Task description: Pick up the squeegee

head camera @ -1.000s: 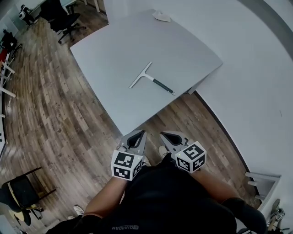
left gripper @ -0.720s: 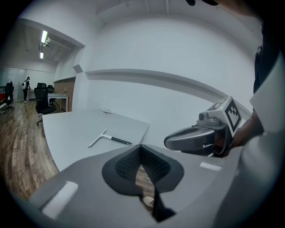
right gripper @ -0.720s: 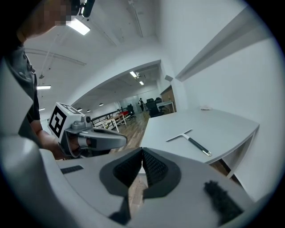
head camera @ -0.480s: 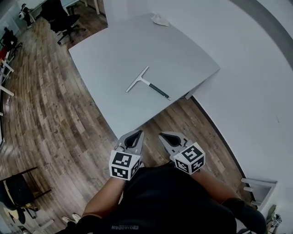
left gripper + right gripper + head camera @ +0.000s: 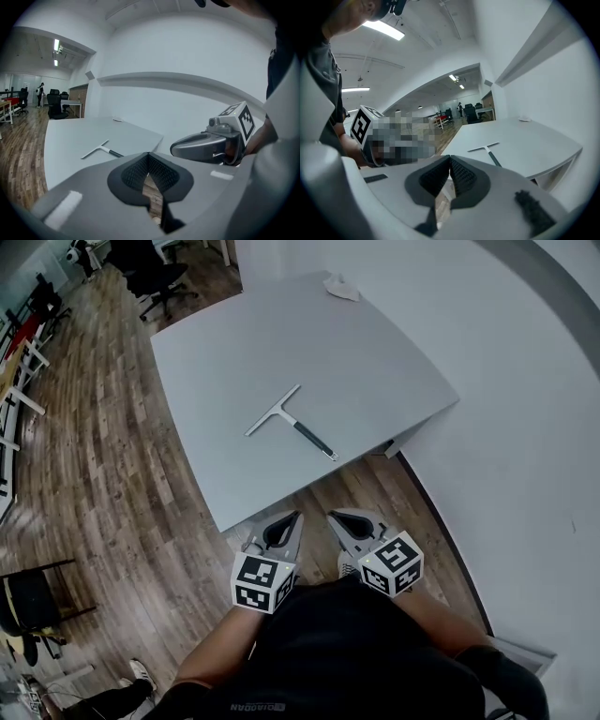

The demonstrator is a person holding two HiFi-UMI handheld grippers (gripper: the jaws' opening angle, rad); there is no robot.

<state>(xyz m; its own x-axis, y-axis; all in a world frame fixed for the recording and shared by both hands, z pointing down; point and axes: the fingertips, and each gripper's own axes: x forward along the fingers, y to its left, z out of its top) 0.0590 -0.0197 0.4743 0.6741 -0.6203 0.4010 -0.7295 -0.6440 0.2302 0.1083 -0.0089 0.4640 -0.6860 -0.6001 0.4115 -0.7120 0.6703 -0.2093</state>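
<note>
Grey table: carries the squeegee, with a white cloth at its far corner.
Squeegee: lies flat near the table's near edge, pale blade to the left, dark handle slanting toward the wall; well apart from both grippers.
Left gripper: jaws together with nothing between them, over the wood floor short of the table.
Right gripper: jaws together and empty, just beside the left.

The left gripper and right gripper have come nearer the table's near edge, closing on the squeegee.
</note>
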